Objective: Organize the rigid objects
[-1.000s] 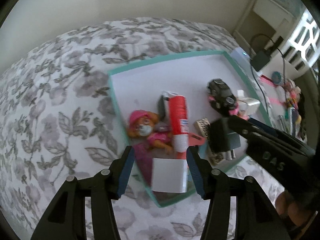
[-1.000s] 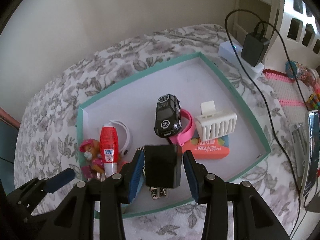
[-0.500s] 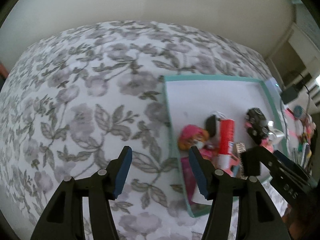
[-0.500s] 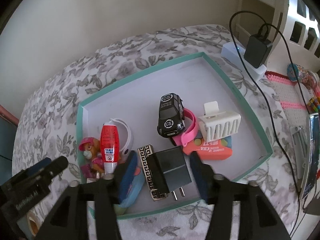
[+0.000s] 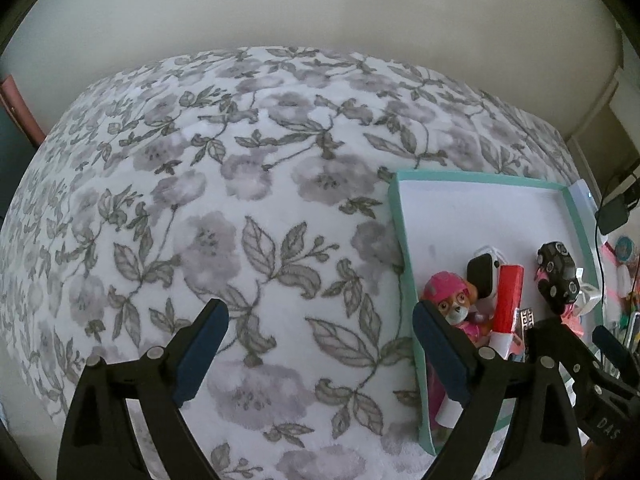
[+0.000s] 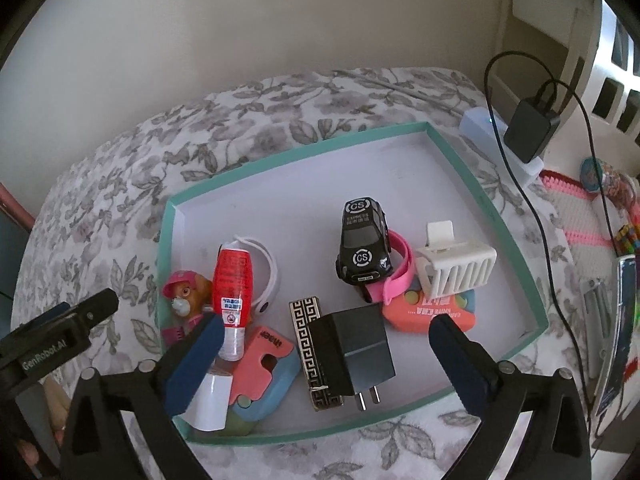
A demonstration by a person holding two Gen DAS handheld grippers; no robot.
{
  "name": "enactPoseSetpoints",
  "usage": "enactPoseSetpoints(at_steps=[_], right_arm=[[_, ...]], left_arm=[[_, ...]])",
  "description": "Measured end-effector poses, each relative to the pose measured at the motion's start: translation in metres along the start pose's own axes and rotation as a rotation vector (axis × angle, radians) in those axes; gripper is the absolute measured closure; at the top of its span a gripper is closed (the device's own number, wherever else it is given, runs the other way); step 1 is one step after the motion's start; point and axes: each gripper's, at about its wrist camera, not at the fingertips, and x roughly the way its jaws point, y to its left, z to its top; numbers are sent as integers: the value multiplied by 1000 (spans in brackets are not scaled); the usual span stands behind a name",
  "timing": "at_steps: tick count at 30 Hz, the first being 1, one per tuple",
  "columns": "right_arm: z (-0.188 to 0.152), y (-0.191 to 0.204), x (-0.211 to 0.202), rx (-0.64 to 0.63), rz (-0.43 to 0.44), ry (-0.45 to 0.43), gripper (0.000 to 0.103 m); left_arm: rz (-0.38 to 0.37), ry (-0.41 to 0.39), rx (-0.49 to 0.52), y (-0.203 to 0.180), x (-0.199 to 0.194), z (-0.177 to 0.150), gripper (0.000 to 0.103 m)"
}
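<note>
Floral bedspread point(image 5: 248, 216) | one teal tray point(image 6: 452, 148) | one black charger point(image 6: 352, 352) | one toy car point(image 6: 362, 236)

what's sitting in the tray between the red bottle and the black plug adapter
In the right wrist view, between the red bottle and the black plug adapter lie a coral and blue block and a black-and-gold patterned bar, which touches the adapter.

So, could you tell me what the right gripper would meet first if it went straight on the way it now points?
Most likely the black charger plug lying in the teal box; the right gripper, jaws opening, points down with it between the fingers, untouched.
</note>
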Motion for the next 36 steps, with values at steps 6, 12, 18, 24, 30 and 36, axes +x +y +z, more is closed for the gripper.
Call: enactPoseSetpoints(at_steps=[6,12,18,24,30,36], right_arm=[[-2,4,1,-15,-13,5,0],[-6,9,-4,-29,-19,-7,0],[-11,16,-12,-41,-25,-27,0],[-20,21,-18,-49,-21,-37,0],[-28,27,-23,-64,-22,-40,0],[-37,31,-27,-67,-11,-42,0]], left_arm=[[-64,17,-16,0,-1,1,9],[-16,-51,-7,2,-19,1,9],[2,-100,-48,19,-35,-4,9],[127,-108,-47,26,-44,-12,9],[118,-86,-43,34,-48,-23,9],[136,-78,-24,37,-54,-37,9]])
